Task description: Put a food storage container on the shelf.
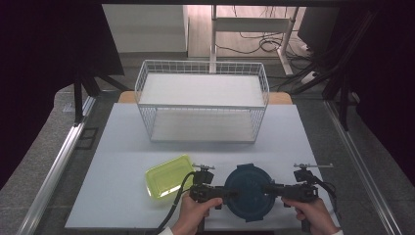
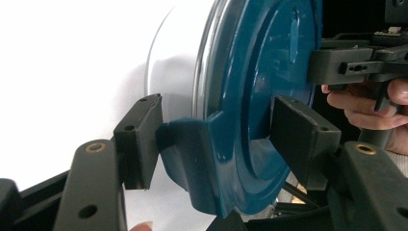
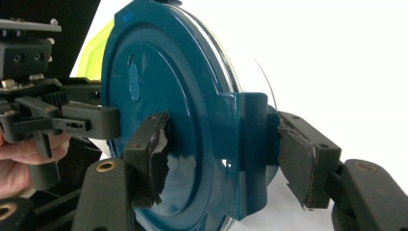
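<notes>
**High view: two grippers closed in on a round container from both sides**

High view showed a round clear container with a dark teal plastic lid (image 1: 248, 192) sitting near the front edge of the pale grey table (image 1: 122, 147), between the left gripper (image 1: 228, 192) and the right gripper (image 1: 270, 190). A shallow lime-green plastic tray (image 1: 169, 176) lay just beside it on the left, and a white wire basket rack (image 1: 202, 100) stood well behind.

In the left gripper view, one pad (image 2: 139, 139) touched the lid's side latch tab while the other (image 2: 298, 137) stood slightly off the lid's top face, so a firm pinch could not be confirmed. In the right gripper view, the worn pads (image 3: 151, 154) straddled the opposite latch tab; the near one lay against the lid top, the far one sat at the tab's outer edge, with contact hard to judge.

The likely risk was uneven grip: if one side clamped before the other, the container could tilt or slip out on lifting. The torn padding on the right gripper might hold the smooth plastic poorly. A latch could also pop open under squeeze.

Open table lay ahead toward the rack; the green tray crowded the left side, and the front edge was close.
</notes>
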`<state>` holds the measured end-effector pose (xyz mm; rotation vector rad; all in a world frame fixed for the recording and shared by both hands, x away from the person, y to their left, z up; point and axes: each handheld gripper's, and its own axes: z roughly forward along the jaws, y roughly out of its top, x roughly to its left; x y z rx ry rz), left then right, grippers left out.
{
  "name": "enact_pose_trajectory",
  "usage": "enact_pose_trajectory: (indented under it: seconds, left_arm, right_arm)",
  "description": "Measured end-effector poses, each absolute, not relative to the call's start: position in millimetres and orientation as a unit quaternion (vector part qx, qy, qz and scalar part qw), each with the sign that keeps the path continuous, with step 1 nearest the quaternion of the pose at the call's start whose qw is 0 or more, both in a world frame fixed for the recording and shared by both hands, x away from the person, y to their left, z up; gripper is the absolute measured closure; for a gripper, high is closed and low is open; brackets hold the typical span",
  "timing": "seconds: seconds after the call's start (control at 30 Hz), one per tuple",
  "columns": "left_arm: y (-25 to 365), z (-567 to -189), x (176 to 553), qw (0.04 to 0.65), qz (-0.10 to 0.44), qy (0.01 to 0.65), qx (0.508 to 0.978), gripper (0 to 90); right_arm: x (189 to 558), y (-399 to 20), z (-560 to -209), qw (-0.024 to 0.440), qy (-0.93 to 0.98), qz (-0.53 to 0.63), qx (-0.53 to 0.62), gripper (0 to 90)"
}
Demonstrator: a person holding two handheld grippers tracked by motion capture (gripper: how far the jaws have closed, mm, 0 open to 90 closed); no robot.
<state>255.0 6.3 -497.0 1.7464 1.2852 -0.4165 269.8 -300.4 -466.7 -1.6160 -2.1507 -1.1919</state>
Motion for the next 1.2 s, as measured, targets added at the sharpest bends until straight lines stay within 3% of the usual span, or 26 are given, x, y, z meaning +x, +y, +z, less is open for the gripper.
enact_pose_trajectory:
  seconds: [1.2]
  left_arm:
    - [33,-428,258,0.49,-0.119,0.503,0.702,38.3]
  right_arm:
    - [278,-276,-397,0.047,-0.74,-0.455,-0.493,39.1]
